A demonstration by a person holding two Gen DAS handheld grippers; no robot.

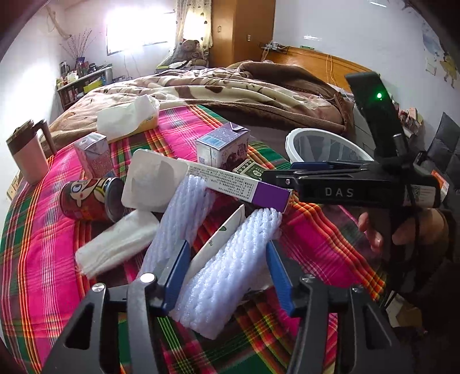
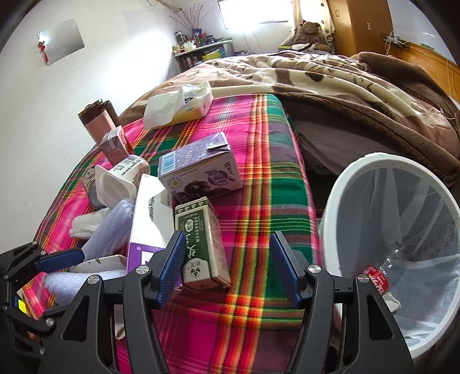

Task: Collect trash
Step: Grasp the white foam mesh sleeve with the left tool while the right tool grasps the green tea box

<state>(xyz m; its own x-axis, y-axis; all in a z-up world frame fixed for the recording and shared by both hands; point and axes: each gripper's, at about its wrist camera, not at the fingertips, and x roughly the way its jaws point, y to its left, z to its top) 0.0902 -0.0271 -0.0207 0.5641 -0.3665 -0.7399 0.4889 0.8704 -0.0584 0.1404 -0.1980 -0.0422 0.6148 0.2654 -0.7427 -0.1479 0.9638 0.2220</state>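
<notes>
Here the left gripper (image 1: 228,267) fingers (image 1: 177,266) are pressing a white foam fruit net (image 1: 227,267) on the plaid-covered surface (image 1: 316,230); the right gripper (image 2: 227,266) fingers (image 2: 171,266) are standing open, the green-and-white carton (image 2: 202,244) lying loosely between them, a white lined bin (image 2: 373,167) just beside.

Black claws (image 1: 227,270) with ribbed blue pads (image 2: 169,267), silver screws, white "DAS" lettering.

Both 2 wrist views look forward and downward, close over the plaid cloth (image 1: 51,259) on the bed. They share the purple carton (image 1: 222,145) (image 2: 201,169), white bin (image 1: 325,143) (image 2: 402,230) and far window (image 1: 138,26) (image 2: 253,11); the left view also catches the right gripper (image 1: 339,178).
</notes>
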